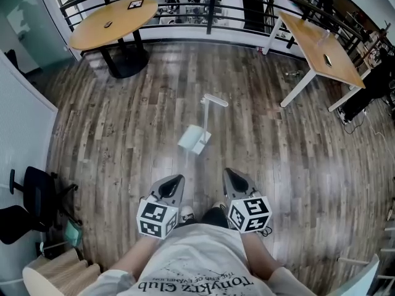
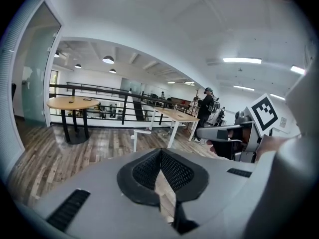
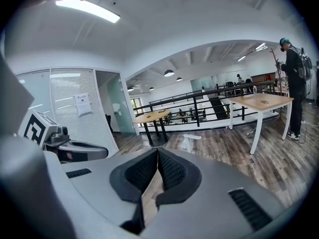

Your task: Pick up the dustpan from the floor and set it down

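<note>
On the wood floor (image 1: 123, 134) ahead, well apart from both claws, the dustpan (image 1: 197, 139) stands w/ its long handle (image 1: 214, 100) up. It looks untouched, so nothing's done yet: approach, grab, lift & set-down all left. Left gripper (image 1: 178, 179) & right gripper (image 1: 228, 172) sit side by side close to the person's body, pointing fwd & slightly down. Both claws closed tight, nothing held.

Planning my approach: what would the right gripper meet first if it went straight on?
Free air first; then probably the dustpan standing on the floor, roughly in the right gripper's line. Depth is unclear; maybe bare floor first.
</note>
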`<state>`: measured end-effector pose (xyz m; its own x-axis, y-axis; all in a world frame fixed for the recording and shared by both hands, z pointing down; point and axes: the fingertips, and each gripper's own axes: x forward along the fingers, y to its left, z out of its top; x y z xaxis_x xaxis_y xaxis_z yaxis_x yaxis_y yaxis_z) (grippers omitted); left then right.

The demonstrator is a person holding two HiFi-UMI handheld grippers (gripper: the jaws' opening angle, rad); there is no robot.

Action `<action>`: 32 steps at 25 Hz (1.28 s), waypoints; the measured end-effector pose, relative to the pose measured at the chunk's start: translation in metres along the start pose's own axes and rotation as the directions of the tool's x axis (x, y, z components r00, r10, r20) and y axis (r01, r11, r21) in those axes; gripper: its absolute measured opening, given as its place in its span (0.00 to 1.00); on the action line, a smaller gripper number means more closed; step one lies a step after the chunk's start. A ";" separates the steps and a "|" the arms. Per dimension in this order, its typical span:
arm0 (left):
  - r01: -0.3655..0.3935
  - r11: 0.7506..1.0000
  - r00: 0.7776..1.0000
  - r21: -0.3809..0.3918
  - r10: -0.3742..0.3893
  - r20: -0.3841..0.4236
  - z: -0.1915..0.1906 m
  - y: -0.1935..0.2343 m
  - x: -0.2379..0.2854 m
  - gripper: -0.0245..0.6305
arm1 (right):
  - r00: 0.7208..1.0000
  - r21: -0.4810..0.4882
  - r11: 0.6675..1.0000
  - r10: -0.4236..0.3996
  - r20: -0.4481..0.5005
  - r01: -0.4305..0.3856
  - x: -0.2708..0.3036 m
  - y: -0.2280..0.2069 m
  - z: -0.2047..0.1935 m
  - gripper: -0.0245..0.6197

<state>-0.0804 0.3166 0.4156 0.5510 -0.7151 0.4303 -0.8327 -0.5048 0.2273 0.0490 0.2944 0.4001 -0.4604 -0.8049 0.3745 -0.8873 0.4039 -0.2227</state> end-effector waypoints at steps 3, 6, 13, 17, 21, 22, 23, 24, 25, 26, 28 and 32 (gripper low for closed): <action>0.009 1.000 1.000 -0.010 -0.009 -0.002 -0.002 0.003 0.003 0.07 | 1.000 -0.011 1.000 -0.002 -0.008 0.001 0.003 0.003 -0.002 0.08; 0.023 1.000 1.000 -0.006 -0.023 -0.002 0.001 0.005 0.012 0.07 | 1.000 -0.008 1.000 -0.002 -0.015 0.002 0.009 0.000 -0.005 0.08; 0.017 1.000 1.000 -0.023 -0.017 -0.014 0.020 0.025 0.055 0.07 | 0.999 0.021 1.000 0.023 -0.040 -0.022 0.054 -0.028 0.003 0.08; 0.004 1.000 1.000 -0.031 -0.005 -0.014 0.040 0.042 0.094 0.07 | 0.998 0.011 0.999 0.049 -0.040 -0.049 0.093 -0.054 0.025 0.08; -0.008 1.000 1.000 -0.025 0.008 0.002 0.072 0.056 0.134 0.07 | 0.997 -0.020 0.997 0.075 -0.034 -0.075 0.126 -0.081 0.057 0.08; -0.014 1.000 1.000 -0.025 0.014 0.006 0.080 0.060 0.143 0.07 | 0.996 -0.027 0.996 0.080 -0.033 -0.081 0.134 -0.087 0.065 0.08; -0.018 0.999 1.000 -0.027 0.019 0.010 0.087 0.064 0.152 0.07 | 0.996 -0.033 0.996 0.085 -0.033 -0.086 0.141 -0.094 0.071 0.08; -0.022 0.999 1.000 -0.028 0.023 0.014 0.094 0.067 0.161 0.07 | 0.995 -0.038 0.995 0.089 -0.033 -0.090 0.148 -0.101 0.077 0.08; -0.026 0.999 1.000 -0.027 0.026 0.016 0.100 0.070 0.169 0.07 | 0.995 -0.041 0.995 0.093 -0.034 -0.095 0.155 -0.108 0.082 0.08; -0.029 0.999 0.999 -0.027 0.030 0.015 0.105 0.071 0.177 0.07 | 0.995 -0.042 0.994 0.098 -0.034 -0.100 0.160 -0.114 0.086 0.08; -0.036 0.999 0.999 -0.025 0.037 0.008 0.112 0.072 0.193 0.07 | 0.993 -0.039 0.993 0.109 -0.037 -0.110 0.170 -0.127 0.093 0.08; -0.042 0.999 0.999 -0.009 0.042 0.000 0.129 0.070 0.220 0.07 | 0.991 -0.032 0.991 0.126 -0.036 -0.127 0.184 -0.150 0.104 0.08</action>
<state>-0.0105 0.0611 0.4138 0.5152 -0.7358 0.4395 -0.8558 -0.4697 0.2168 0.0999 0.0402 0.4085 -0.5694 -0.7311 0.3760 -0.8219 0.5166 -0.2400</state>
